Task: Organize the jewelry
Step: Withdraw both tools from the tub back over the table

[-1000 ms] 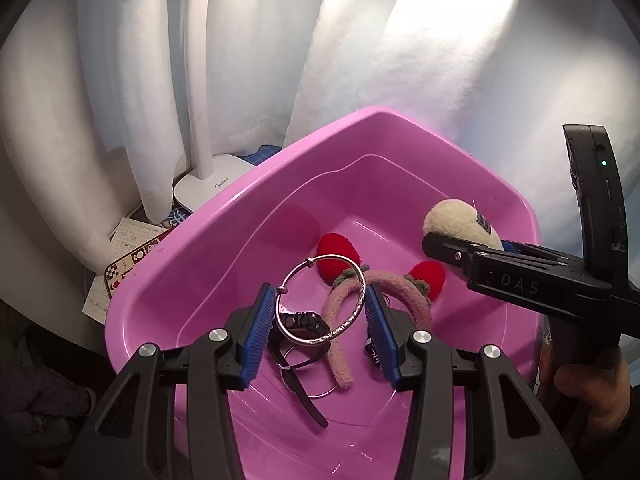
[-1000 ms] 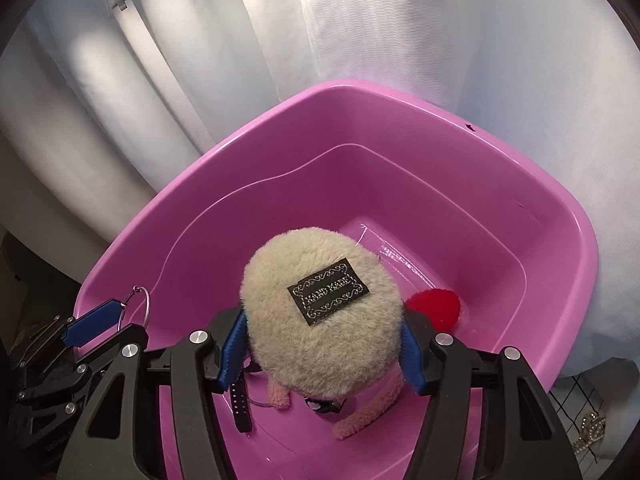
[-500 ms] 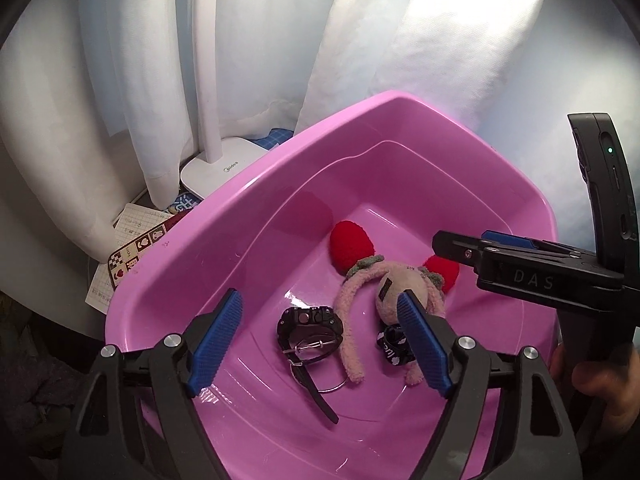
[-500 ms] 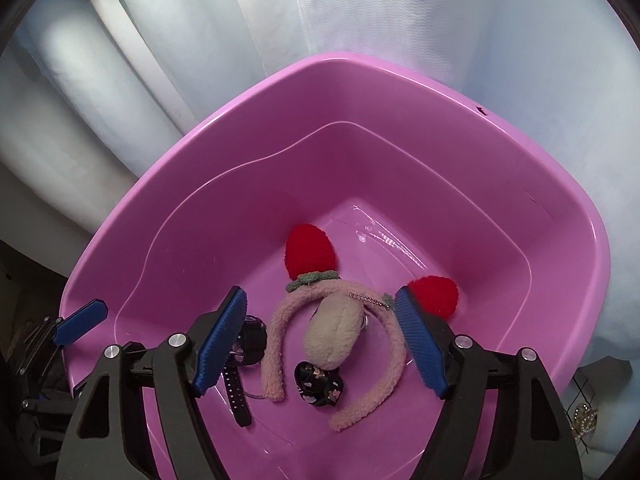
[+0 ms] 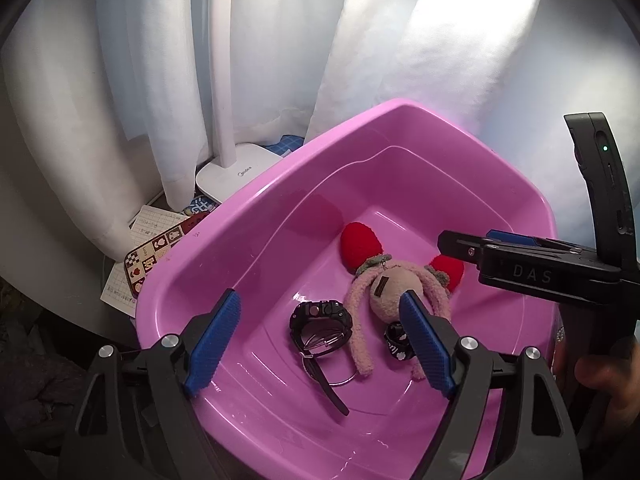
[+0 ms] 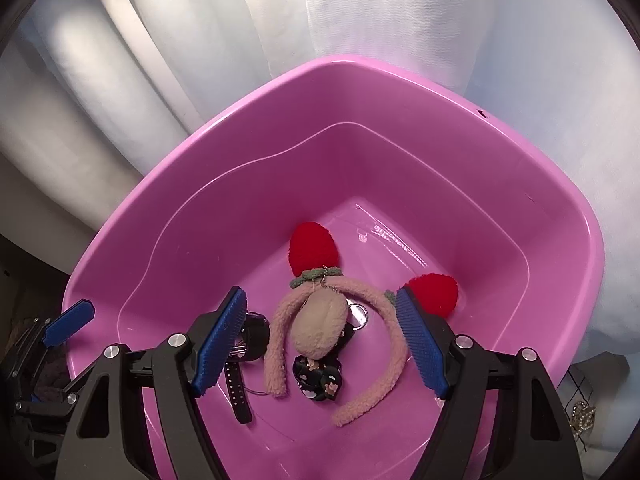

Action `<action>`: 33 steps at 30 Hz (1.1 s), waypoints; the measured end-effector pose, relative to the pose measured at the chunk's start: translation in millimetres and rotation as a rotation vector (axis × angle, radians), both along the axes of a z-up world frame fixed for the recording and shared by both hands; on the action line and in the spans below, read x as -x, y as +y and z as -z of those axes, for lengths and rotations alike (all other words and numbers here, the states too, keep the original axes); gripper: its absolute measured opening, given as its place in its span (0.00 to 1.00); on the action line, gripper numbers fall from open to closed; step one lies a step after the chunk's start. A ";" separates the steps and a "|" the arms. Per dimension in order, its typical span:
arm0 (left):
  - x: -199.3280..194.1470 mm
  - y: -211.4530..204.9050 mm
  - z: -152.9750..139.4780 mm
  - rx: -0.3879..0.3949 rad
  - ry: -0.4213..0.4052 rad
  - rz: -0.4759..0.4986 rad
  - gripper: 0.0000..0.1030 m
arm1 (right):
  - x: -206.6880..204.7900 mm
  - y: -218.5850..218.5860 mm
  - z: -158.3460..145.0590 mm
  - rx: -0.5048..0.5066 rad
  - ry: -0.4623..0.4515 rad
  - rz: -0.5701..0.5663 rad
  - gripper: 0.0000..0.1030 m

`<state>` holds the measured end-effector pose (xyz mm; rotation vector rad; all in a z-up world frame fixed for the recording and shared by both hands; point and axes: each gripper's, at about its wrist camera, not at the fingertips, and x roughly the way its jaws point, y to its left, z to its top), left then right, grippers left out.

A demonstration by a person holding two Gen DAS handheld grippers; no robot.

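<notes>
A pink plastic basin [image 5: 248,216] [image 6: 192,184] holds a fuzzy pink headband with red strawberries [image 5: 360,244] [image 6: 314,244], a beige plush charm [image 5: 386,288] [image 6: 320,324], a black watch [image 5: 320,316] [image 6: 236,384], a silver bangle [image 5: 346,378] and a dark floral scrunchie [image 5: 398,344] [image 6: 318,378]. My left gripper [image 5: 320,340] is open and empty above the basin's near side. My right gripper [image 6: 320,340] is open and empty above the plush charm; it also shows at the right of the left wrist view [image 5: 516,268].
A white lamp base [image 5: 236,172] and patterned cards [image 5: 152,248] lie left of the basin, against white curtains [image 5: 160,80]. A small gold piece [image 6: 582,418] lies on a wire grid at the right wrist view's lower right.
My left gripper let go of the silver bangle and my right let go of the plush charm; both now lie in the basin. Both grippers opened and drew back.
</notes>
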<state>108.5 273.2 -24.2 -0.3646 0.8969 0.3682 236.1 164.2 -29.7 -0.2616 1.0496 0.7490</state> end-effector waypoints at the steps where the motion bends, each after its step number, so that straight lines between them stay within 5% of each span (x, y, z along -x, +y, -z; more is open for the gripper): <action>1: 1.4 -0.5 -1.1 -0.002 -0.001 -0.004 0.78 | 1.5 -0.8 -2.1 -0.004 -0.004 -0.003 0.71; 17: 44.2 -37.1 -38.5 -0.063 -0.091 -0.052 0.84 | 52.4 -57.5 -48.3 -0.132 -0.109 -0.019 0.71; 33: 75.4 -154.7 -52.0 -0.058 -0.131 -0.001 0.91 | 118.3 -237.3 -38.1 -0.236 -0.137 0.097 0.71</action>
